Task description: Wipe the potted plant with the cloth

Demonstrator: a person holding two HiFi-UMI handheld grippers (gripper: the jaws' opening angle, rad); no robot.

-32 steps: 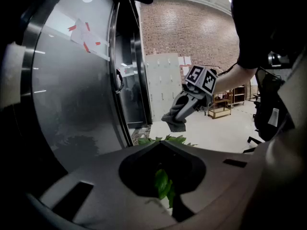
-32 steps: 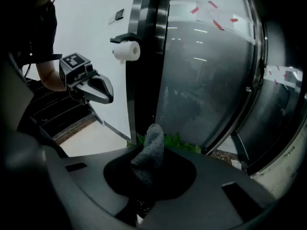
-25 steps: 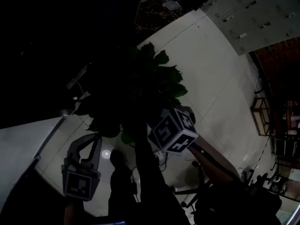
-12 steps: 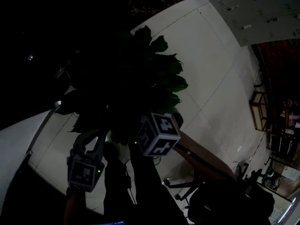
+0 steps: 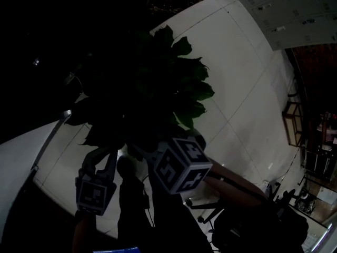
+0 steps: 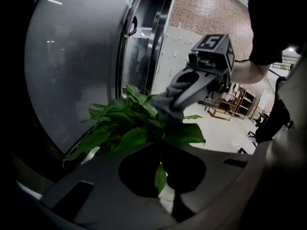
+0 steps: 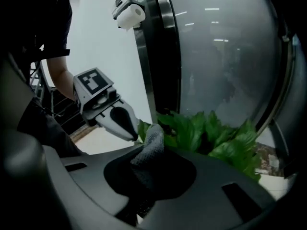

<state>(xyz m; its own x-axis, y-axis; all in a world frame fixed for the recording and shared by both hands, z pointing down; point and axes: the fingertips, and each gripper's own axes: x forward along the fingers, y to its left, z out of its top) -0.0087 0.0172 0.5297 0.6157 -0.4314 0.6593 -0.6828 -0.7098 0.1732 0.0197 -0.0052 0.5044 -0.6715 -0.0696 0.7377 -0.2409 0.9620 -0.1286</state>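
Right hand-held gripper [image 7: 144, 186] clamps cloth [image 7: 149, 150], stretched upward toward potted plant [image 7: 201, 133].

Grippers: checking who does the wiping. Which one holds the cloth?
The right gripper: its jaws clamp the grey cloth. The left gripper pinches only a green leaf of the potted plant.

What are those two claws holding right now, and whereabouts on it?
The right gripper pinches the grey cloth by one end, the rest bunched against the plant. The left gripper seems to pinch a leaf near its tip.
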